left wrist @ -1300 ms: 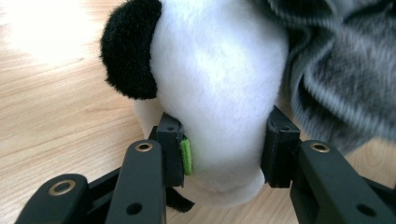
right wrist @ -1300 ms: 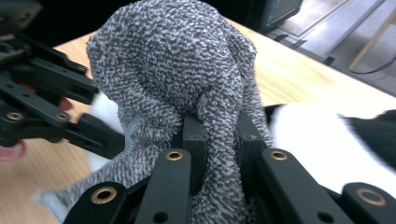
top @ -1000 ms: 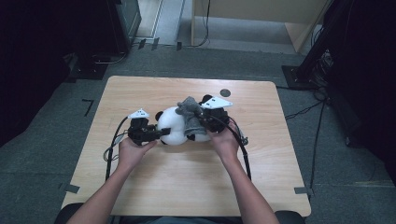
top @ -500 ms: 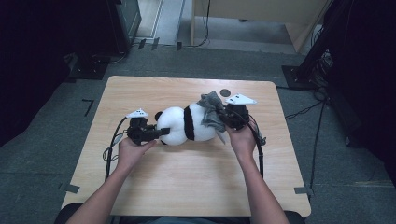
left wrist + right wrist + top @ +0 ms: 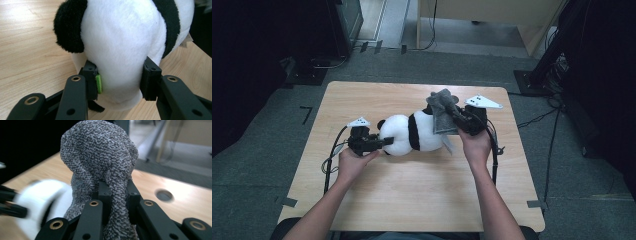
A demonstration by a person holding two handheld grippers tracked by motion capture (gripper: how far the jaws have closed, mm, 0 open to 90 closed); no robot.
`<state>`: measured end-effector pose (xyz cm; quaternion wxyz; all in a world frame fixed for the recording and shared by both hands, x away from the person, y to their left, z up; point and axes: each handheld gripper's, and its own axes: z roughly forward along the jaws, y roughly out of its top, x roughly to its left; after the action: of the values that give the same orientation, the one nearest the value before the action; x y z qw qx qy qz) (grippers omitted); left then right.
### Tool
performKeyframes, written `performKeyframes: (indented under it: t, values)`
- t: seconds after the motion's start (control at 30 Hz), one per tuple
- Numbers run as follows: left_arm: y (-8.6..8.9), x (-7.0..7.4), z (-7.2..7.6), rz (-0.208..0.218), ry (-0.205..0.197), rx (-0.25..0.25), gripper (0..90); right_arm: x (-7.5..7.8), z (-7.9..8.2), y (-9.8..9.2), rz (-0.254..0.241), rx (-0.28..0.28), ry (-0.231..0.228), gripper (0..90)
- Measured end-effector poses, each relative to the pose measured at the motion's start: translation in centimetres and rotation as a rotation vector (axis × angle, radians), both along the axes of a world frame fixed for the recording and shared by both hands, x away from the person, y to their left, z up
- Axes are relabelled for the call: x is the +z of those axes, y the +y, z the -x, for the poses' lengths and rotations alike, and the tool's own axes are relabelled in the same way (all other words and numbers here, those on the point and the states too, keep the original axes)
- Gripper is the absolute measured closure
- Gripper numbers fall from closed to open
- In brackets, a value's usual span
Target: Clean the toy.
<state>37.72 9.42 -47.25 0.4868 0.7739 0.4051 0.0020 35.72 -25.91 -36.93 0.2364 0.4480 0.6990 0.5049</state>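
Observation:
A black-and-white plush panda (image 5: 412,132) lies across the middle of the wooden table (image 5: 412,200). My left gripper (image 5: 384,142) is shut on its white head end, and in the left gripper view the pads squeeze the panda (image 5: 120,50) from both sides, my left gripper (image 5: 121,83) low in frame. A grey knitted cloth (image 5: 442,112) covers the panda's other end. My right gripper (image 5: 454,117) is shut on that cloth. The right gripper view has the grey cloth (image 5: 100,157) bunched and pinched in my right gripper (image 5: 117,197), with the panda (image 5: 42,200) blurred at lower left.
A round hole (image 5: 163,195) is set in the tabletop near the far edge. Cables (image 5: 332,155) trail from both grippers over the table. Dark stands and a wooden cabinet (image 5: 492,20) stand on the floor beyond the table.
My right gripper has moved to the right and a little up with the grey cloth, stretching it away from the panda's body. The left gripper has stayed on the head.

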Motion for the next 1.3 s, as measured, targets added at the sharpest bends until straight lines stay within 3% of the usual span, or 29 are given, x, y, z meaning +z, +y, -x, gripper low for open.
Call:
performKeyframes:
  t: [0.2, 0.47, 0.67, 0.73, 0.97, 1.03, 1.2, 1.3]
  values:
    - [0.0, 0.0, 0.0, 0.001, 0.001, 0.004, 57.7, 1.0, 0.2, 4.6, 0.01, 0.108, -0.015, 80.6]
    - [-0.1, 0.1, 0.1, -0.008, -0.002, 0.006, 57.4, -0.9, -0.4, 10.9, 0.052, 0.212, 0.036, 80.6]
    - [-0.2, 0.2, 0.3, -0.023, -0.007, 0.017, 57.0, -3.4, -1.0, 14.1, 0.164, 0.238, 0.089, 80.4]
    - [0.0, 0.1, 0.2, -0.016, 0.005, 0.021, 56.8, -4.3, -1.0, 14.2, 0.169, 0.236, 0.061, 80.4]
    - [-0.2, 0.2, 0.2, -0.024, 0.003, 0.022, 56.8, -4.6, -1.2, 13.4, 0.2, 0.229, 0.063, 80.3]
    - [-0.2, 0.2, 0.1, -0.018, 0.007, 0.023, 56.6, -4.6, -1.3, 12.7, 0.223, 0.209, 0.056, 80.2]
    - [-0.5, 0.3, 0.2, -0.025, -0.012, 0.006, 56.3, -4.5, -1.7, 10.3, 0.197, 0.18, 0.068, 80.2]
    - [-0.5, 0.3, 0.2, -0.026, -0.013, -0.001, 56.1, -4.1, -1.5, 9.8, 0.222, 0.162, 0.047, 80.2]
